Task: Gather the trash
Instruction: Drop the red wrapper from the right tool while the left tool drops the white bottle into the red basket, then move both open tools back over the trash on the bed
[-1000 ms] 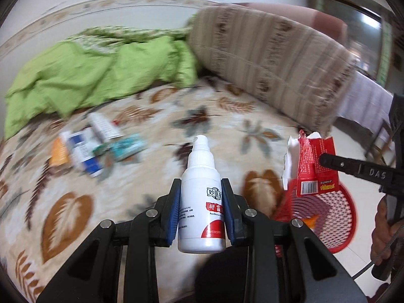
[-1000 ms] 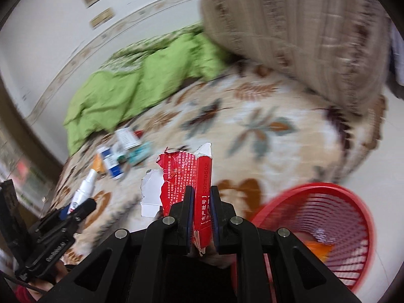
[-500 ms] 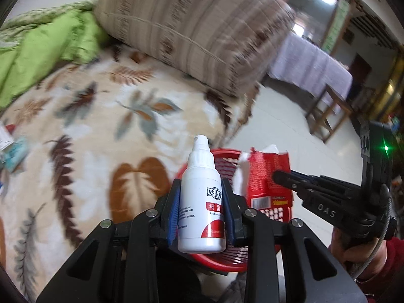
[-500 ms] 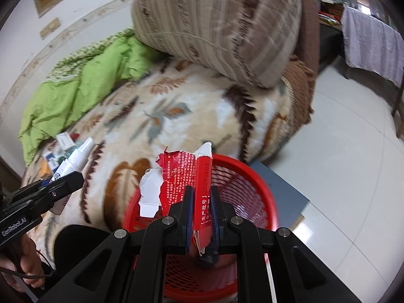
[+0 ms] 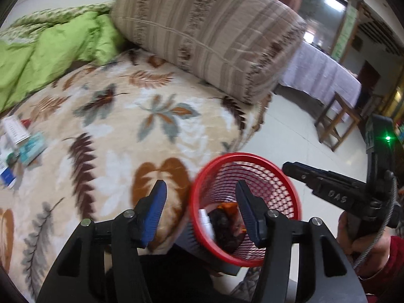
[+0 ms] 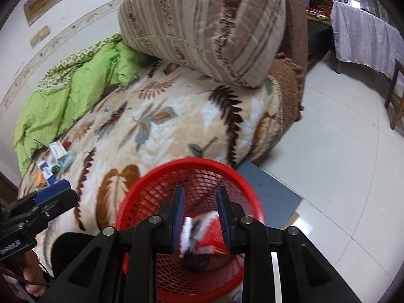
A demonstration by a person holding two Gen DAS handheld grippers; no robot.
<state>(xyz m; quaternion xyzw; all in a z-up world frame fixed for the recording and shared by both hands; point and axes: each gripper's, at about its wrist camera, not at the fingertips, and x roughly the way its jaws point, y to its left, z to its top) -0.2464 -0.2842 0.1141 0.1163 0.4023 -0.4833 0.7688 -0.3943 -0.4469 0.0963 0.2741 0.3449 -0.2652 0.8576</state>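
Observation:
A red mesh basket stands on the floor beside the bed. My left gripper is open and empty above the basket's left rim. My right gripper is open and empty right over the basket. The white spray bottle and the torn red packet lie inside the basket with dark and orange scraps. More trash, small boxes and a tube, lies on the leaf-patterned blanket at the left.
A big striped cushion and a green quilt lie on the bed. A grey mat lies by the basket on the tiled floor. A cloth-covered table and wooden chair stand at right.
Both grippers opened over the basket. The spray bottle left the left gripper and the red packet left the right one; both now lie in the basket.

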